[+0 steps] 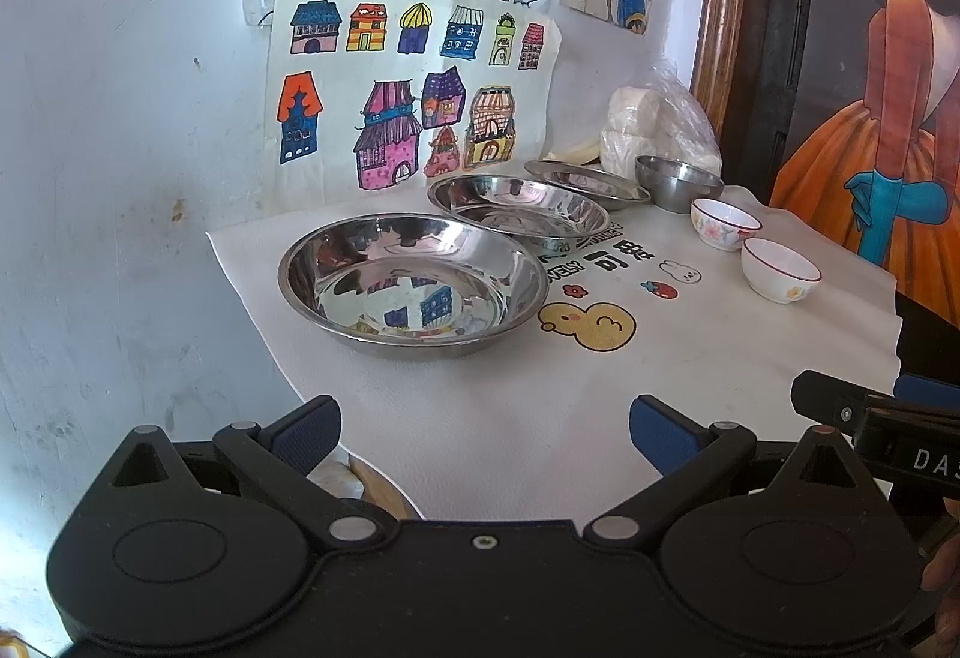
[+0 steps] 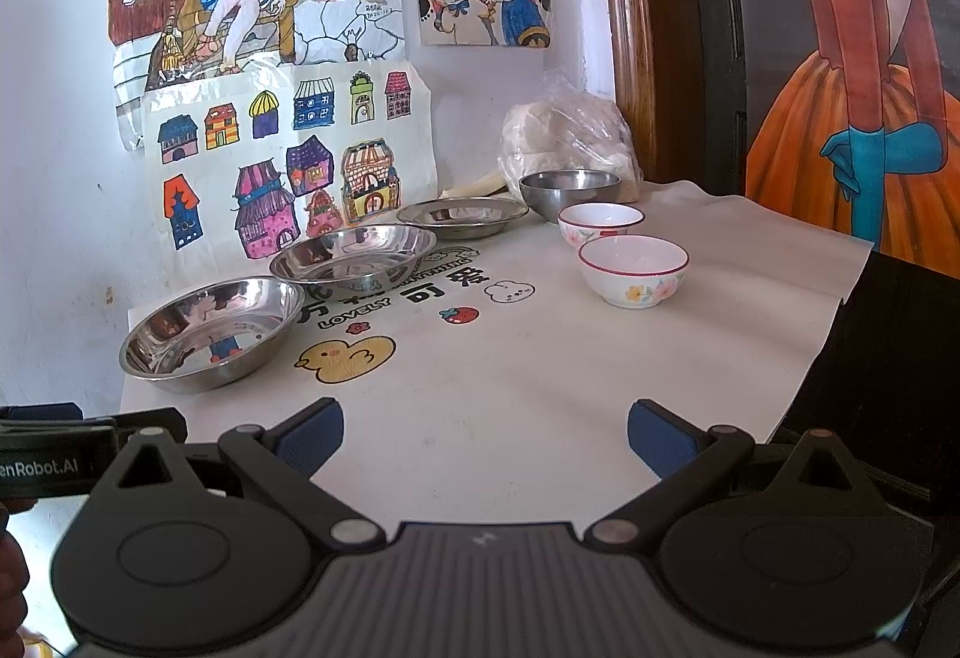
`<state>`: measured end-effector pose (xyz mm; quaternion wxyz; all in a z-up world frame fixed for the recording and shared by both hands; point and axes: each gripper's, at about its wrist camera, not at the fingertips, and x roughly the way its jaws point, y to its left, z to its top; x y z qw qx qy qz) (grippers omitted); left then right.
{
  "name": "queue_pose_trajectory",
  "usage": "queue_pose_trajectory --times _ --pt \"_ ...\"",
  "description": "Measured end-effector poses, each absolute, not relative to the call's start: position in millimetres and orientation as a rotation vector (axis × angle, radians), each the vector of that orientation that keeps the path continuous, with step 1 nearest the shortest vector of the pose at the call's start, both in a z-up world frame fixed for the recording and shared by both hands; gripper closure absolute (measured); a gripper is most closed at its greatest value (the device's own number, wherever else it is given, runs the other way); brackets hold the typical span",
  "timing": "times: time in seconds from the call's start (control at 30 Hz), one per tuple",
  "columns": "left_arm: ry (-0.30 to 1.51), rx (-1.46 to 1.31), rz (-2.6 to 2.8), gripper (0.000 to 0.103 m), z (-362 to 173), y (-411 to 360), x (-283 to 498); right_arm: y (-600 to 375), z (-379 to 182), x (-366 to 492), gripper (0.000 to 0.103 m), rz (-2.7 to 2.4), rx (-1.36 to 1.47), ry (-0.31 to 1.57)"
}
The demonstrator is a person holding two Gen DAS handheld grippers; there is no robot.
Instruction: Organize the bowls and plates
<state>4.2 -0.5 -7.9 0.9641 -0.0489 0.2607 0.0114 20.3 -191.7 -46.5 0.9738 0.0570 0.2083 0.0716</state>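
White mat (image 2: 540, 376): steel plates (image 2: 210, 334), bowls (image 2: 633, 271) bare inside.

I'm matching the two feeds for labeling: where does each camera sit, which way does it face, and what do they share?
Left wrist: on the left gripper, low at the table's near edge, facing the steel plates and the wall drawings; its open blue-padded fingers show.
Right wrist: on the right gripper, further right, facing the white bowls; its open fingers show.
Shared: plates, bowls, duck cloth, plastic bag.
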Motion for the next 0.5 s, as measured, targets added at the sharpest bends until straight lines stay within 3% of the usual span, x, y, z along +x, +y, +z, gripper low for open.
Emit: queue_pose_trajectory --times 0.5 --pt "0.547 -0.114 -0.002 0.001 -7.8 -0.4 7.0 -192.3 -48.7 23.2 0.000 0.148 0.120 0.435"
